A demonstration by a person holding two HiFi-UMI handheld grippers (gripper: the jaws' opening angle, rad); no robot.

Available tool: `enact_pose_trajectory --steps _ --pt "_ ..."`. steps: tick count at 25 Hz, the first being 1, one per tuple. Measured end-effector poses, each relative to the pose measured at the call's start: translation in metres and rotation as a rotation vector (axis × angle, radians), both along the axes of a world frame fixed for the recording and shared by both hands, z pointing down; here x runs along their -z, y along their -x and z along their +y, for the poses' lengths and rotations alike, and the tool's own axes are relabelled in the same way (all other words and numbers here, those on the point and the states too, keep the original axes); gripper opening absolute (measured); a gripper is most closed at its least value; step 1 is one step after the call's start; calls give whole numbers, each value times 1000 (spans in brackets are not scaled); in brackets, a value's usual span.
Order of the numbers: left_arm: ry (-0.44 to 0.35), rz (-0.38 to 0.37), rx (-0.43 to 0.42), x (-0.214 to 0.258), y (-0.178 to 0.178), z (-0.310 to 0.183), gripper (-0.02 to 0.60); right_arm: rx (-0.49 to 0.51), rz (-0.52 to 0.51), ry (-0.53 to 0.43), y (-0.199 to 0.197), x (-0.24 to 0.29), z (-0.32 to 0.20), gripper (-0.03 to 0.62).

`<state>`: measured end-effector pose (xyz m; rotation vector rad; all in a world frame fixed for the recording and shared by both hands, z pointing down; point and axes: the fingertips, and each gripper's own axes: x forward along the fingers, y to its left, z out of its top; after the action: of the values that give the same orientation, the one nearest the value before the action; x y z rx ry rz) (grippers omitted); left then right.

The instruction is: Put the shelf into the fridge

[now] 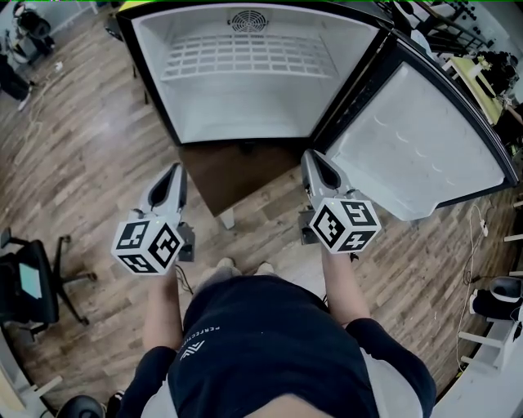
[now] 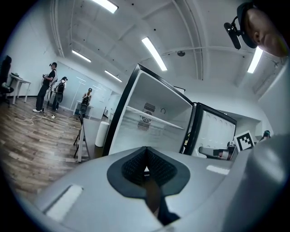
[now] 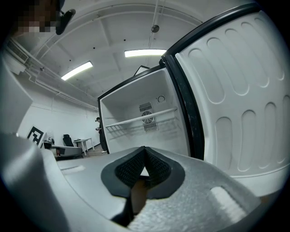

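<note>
Room: hall with a wood-plank floor, white walls and strip lights on the ceiling. People stand far off by the wall in the left gripper view.
Fridge: fridge with a black frame and white lining, set on a dark brown stand. Its compartment is open toward the person.
Door: door swung wide at the fridge's right side, with the moulded white inner lining showing.
Shelf: white wire shelf seated inside the fridge. It spans from the left wall to the right wall, with its rear edge at the back wall by the round fan grille. It sits level in both gripper views.
Left gripper: left gripper held over the floor before the stand's left front corner, pointing at the compartment and well apart from the shelf. Its fingers are clenched together and grasp nothing.
Right gripper: right gripper held before the stand's right front corner, near the door's hinge edge. Its fingers are clenched together and empty.
Marker cubes: one marker cube at the rear of the left gripper, a second cube at the rear of the right.
Person: dark shirt, bare forearms reaching to both grippers.
Office chair: black office chair on the floor at the person's left, well apart from the fridge.
</note>
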<state>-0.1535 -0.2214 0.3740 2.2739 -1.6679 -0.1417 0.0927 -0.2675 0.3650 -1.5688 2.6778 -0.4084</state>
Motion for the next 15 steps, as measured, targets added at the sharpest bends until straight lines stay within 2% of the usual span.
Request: enact_pose_trajectory --steps 7,15 --pt "26 9 -25 -11 -7 3 12 30 8 23 11 -9 4 1" --pt "43 30 -25 -13 -7 0 12 19 3 31 7 -10 3 1"
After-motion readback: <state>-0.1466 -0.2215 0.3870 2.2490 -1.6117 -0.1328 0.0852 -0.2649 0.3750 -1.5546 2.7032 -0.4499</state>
